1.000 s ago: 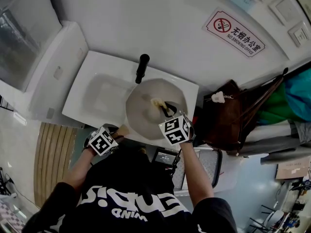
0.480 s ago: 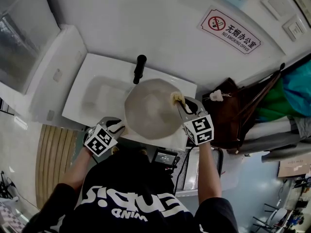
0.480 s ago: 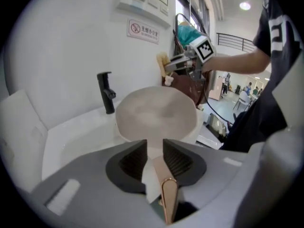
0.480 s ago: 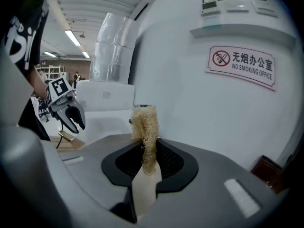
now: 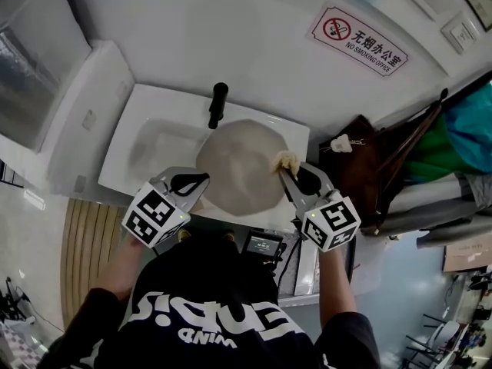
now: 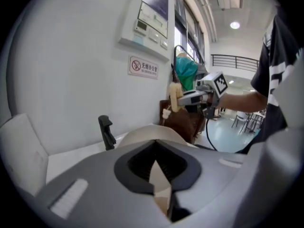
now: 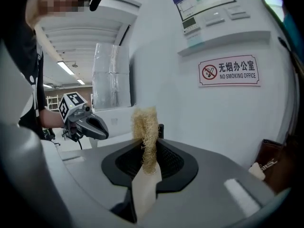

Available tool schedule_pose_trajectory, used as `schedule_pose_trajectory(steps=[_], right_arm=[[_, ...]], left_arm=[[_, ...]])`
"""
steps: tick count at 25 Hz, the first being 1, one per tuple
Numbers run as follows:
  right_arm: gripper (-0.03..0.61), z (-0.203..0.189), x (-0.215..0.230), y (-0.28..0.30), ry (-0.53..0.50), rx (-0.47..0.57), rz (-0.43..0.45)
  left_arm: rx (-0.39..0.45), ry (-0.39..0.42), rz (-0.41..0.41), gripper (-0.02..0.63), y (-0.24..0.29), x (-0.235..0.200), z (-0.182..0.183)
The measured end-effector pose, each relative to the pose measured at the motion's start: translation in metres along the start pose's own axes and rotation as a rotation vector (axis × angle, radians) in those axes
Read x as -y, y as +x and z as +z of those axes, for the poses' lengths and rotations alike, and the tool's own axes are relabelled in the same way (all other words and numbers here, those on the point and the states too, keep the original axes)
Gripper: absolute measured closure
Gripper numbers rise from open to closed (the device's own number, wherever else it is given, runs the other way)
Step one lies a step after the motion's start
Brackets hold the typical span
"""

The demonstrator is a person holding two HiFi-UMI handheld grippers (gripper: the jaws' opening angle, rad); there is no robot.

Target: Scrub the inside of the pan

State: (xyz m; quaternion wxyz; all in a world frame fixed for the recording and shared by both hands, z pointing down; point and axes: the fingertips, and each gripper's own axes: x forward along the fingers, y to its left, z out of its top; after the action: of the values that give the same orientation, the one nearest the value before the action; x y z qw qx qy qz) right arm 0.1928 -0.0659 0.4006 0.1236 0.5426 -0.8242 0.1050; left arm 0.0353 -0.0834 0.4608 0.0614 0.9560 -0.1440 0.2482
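Your left claw (image 5: 196, 181) is pressed together at the pan's (image 5: 242, 167) near-left edge. Your right claw (image 5: 292, 174) pinches a soft, light scrubber (image 5: 286, 161). The pan rests on the sink (image 5: 146, 144). It looks hard and slippery, so hold that near-left edge.

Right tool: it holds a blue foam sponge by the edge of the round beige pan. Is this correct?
Not a blue sponge: the right tool holds a tan fibrous scrubber, as the right gripper view shows. It is by the edge of the round beige pan.
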Motion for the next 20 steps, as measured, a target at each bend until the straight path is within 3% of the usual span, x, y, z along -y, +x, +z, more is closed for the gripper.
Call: schedule_pose_trajectory(steps=[7, 15, 20], right_arm=[[0.505, -0.014, -0.040, -0.003, -0.004, 0.076, -0.027], [0.505, -0.030, -0.065, 0.009, 0.082, 0.144, -0.064], [0.505, -0.030, -0.064, 0.011, 0.068, 0.163, -0.088]], left_arm=[[0.170, -0.039, 0.047, 0.617, -0.010, -0.005, 0.022], [0.278, -0.044, 0.125, 0.617, -0.012, -0.014, 0.010], [0.317, -0.058, 0.162, 0.617, -0.013, -0.016, 0.003]])
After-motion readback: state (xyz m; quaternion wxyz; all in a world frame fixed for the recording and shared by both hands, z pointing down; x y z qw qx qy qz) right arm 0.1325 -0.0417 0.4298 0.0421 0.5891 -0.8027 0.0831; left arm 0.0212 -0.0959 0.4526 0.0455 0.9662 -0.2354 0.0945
